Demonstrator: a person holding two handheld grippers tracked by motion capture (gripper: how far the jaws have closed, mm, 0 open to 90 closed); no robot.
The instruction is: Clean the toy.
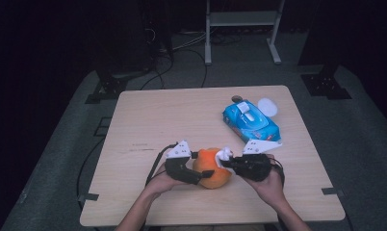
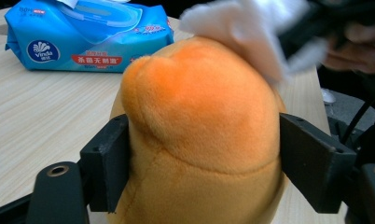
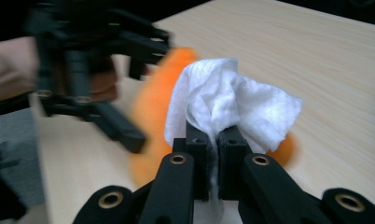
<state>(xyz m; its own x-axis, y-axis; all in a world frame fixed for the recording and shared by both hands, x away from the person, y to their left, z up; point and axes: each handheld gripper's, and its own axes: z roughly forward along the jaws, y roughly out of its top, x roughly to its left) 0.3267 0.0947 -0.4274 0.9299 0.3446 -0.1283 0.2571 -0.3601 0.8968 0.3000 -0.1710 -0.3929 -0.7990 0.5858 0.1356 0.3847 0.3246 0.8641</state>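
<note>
An orange plush toy sits near the table's front edge between both hands. My left gripper is shut on it: in the left gripper view the two black pads press into the sides of the plush toy. My right gripper is shut on a crumpled white wet wipe, which rests against the toy's top right. In the right gripper view the jaws pinch the wipe tightly, with the toy blurred behind it.
A blue pack of wet wipes lies at the back right of the wooden table, with a white round lid beside it. A metal stand rises on the floor beyond the table.
</note>
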